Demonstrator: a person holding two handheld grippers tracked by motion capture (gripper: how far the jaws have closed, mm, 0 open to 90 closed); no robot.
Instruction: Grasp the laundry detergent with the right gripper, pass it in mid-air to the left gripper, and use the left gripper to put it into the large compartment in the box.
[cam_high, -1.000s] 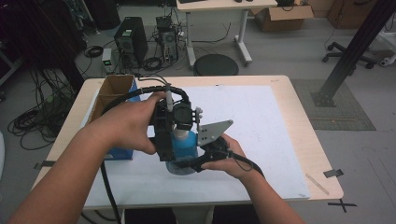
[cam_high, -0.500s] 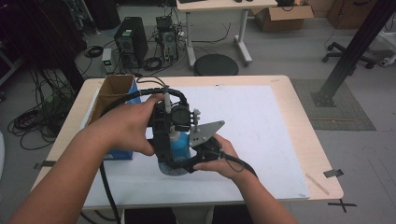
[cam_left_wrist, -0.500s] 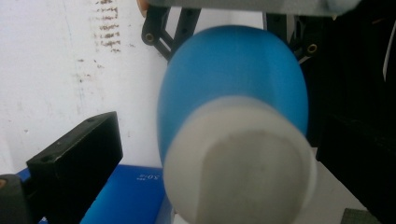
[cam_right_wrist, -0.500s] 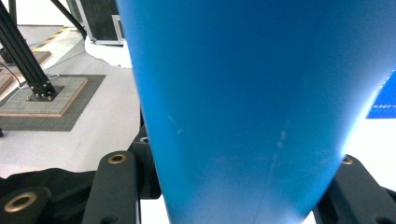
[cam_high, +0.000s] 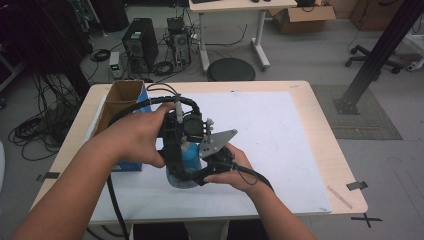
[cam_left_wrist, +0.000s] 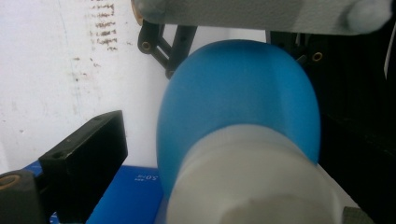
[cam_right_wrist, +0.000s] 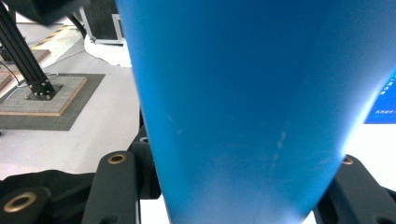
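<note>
Workshop floor behind; near the white-covered tabletop's (cam_high: 280, 130) front edge, we are seeing the right gripper (cam_right_wrist: 243, 186) clamping the blue plastic bottle's (cam_right_wrist: 252, 102) body, while the left gripper's (cam_left_wrist: 201, 154) jaws have just been closing around its white cap (cam_left_wrist: 252, 182), not yet gripping — likely unscrewing next.

— Bottle (cam_left_wrist: 243, 98)?
— Blue body, white cap (cam_left_wrist: 252, 182).
— Jaws?
— Black (brass-coloured pins).
— At nine o'clock of the hands?
— A blue box (cam_high: 131, 165), a brown carton (cam_high: 120, 100).
— The table (cam_high: 320, 95)?
— Pale wood under a white sheet (cam_high: 280, 130).

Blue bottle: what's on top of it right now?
A white cap sits on the blue bottle. The left hand-held gripper, above it, has just been closing, one jaw still apart from the cap. How the cap seats on the neck is hidden.
</note>
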